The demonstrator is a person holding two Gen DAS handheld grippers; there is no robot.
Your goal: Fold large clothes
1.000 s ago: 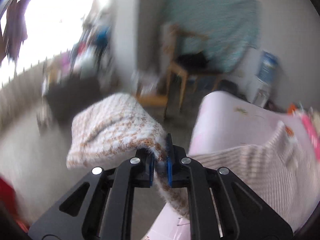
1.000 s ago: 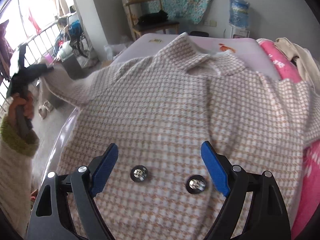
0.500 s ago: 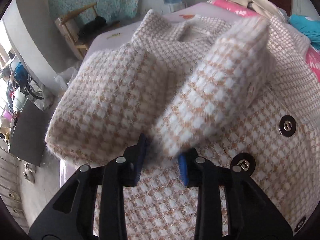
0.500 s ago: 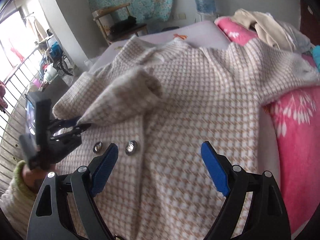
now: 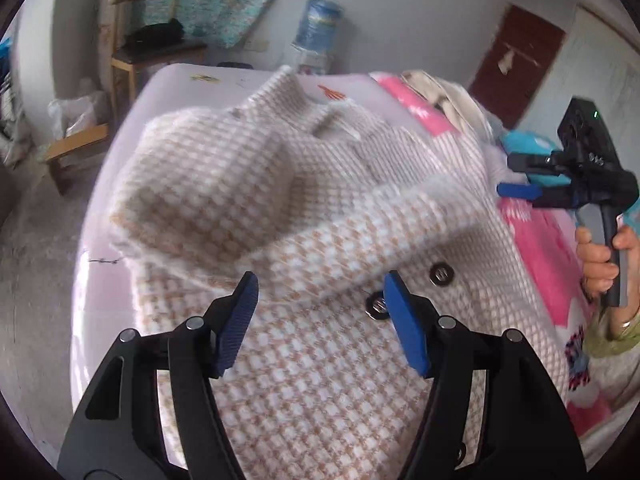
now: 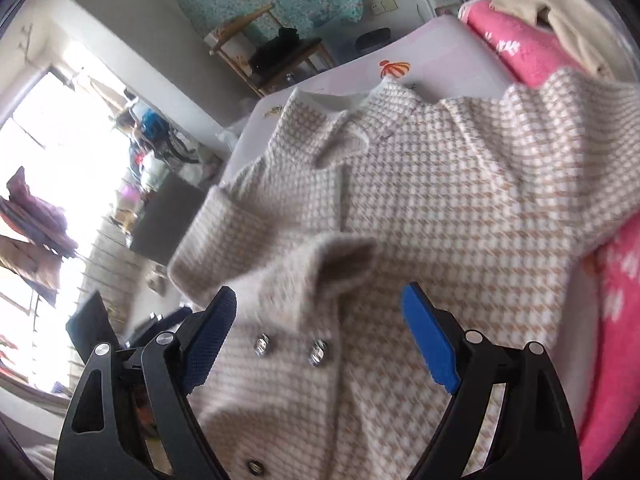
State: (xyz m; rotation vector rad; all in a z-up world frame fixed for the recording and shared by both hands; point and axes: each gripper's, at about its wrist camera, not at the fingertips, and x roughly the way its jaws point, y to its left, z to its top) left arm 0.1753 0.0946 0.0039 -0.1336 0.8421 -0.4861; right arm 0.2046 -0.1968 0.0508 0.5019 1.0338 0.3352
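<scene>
A beige-and-white houndstooth coat with metal snap buttons lies spread on the bed. Its left sleeve is folded across the front, cuff toward the buttons. My left gripper hovers just short of that sleeve. Its jaws are opening and nothing is between them. In the right wrist view the coat fills the middle, and the folded sleeve lies just beyond my right gripper. The right jaws stand wide above the fabric, closing slightly and pressing nothing. The right gripper also shows at the coat's right side, held by a hand.
The bed has a pale lilac sheet, with bare floor off its left edge. A pink floral blanket and a heap of cream clothes lie on the right. A wooden chair and a water bottle stand by the far wall.
My left gripper carried the sleeve from beside the bed over the coat's front, then opened and let it go there. The right gripper swung toward the coat's right side.
</scene>
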